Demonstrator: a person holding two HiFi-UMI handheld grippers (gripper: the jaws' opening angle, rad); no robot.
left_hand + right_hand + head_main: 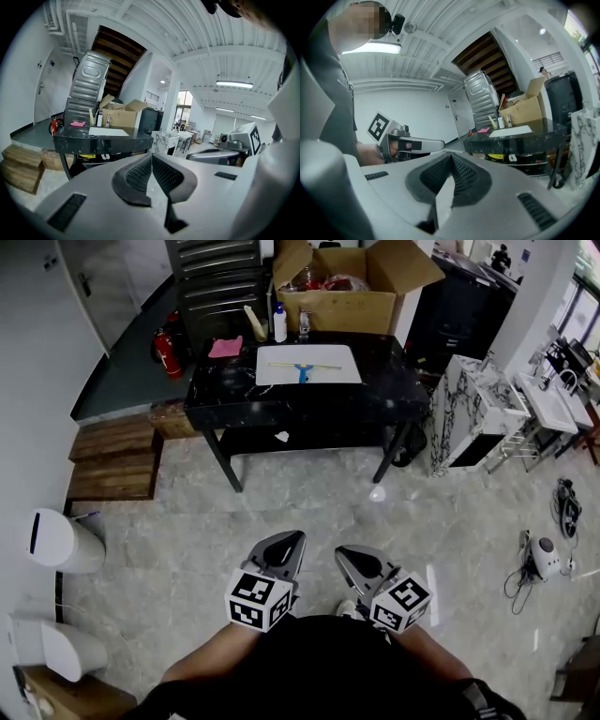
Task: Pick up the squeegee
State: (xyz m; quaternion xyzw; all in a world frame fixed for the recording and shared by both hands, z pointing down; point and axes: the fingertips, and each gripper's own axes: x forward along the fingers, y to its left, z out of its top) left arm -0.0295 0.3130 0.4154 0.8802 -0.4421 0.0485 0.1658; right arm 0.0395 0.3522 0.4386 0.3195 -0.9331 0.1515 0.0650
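The squeegee lies flat on a white mat on the black table, upper centre of the head view. Its blade runs crosswise and its blue handle points toward the near edge. A bottle and a box stand behind it.

Both tools are well apart from it, at lower centre. The left gripper and right gripper have their jaws fully together and hold nothing.

Recommended: approach the table, open one gripper before descending, and close across the handle, not the blade.
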